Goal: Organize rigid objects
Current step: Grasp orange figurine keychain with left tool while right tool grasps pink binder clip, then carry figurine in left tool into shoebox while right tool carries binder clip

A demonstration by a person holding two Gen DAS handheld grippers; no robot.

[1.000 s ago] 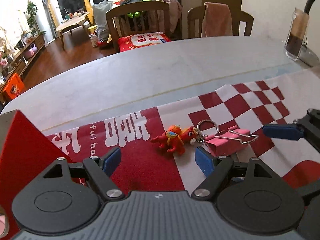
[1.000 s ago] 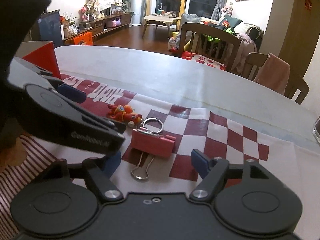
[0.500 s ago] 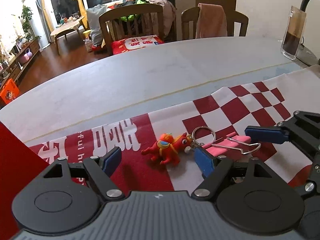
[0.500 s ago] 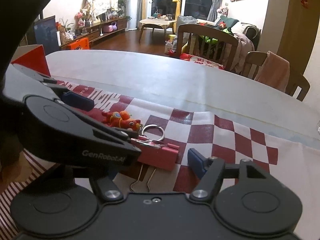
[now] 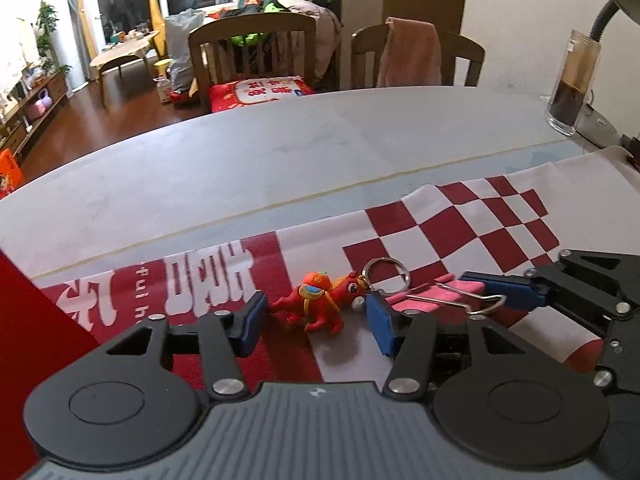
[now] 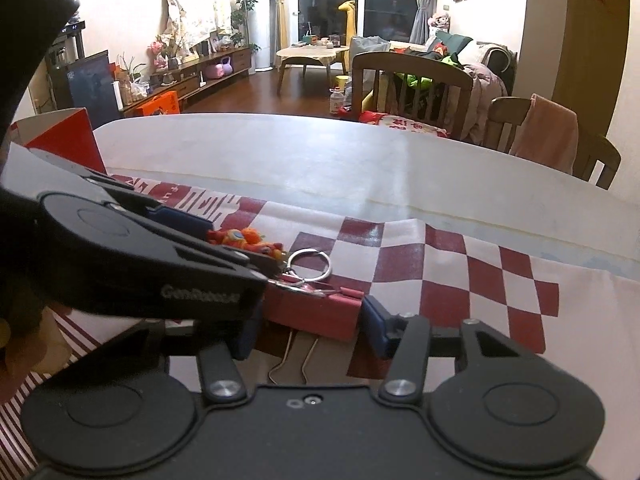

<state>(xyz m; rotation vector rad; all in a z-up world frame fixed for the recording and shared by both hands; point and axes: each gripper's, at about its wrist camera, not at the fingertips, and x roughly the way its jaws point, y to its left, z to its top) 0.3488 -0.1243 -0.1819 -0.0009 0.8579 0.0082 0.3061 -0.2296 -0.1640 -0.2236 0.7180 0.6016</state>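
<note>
Left wrist view: left tongs (image 5: 316, 322) spread wide, grasping nothing, straddling one red toy horse (image 5: 318, 302) lying on the checked cloth (image 5: 460, 224) over the desk (image 5: 240, 160). One key ring (image 5: 387, 275) joins the horse's head. One pink binder clip (image 5: 430, 296) lies just right of it. One glass jar (image 5: 573, 84) stands far right. Right wrist view: right tongs (image 6: 310, 330) open, pads flanking the binder clip (image 6: 316, 310); contact cannot be told. One red box (image 6: 66, 144) stands left.
</note>
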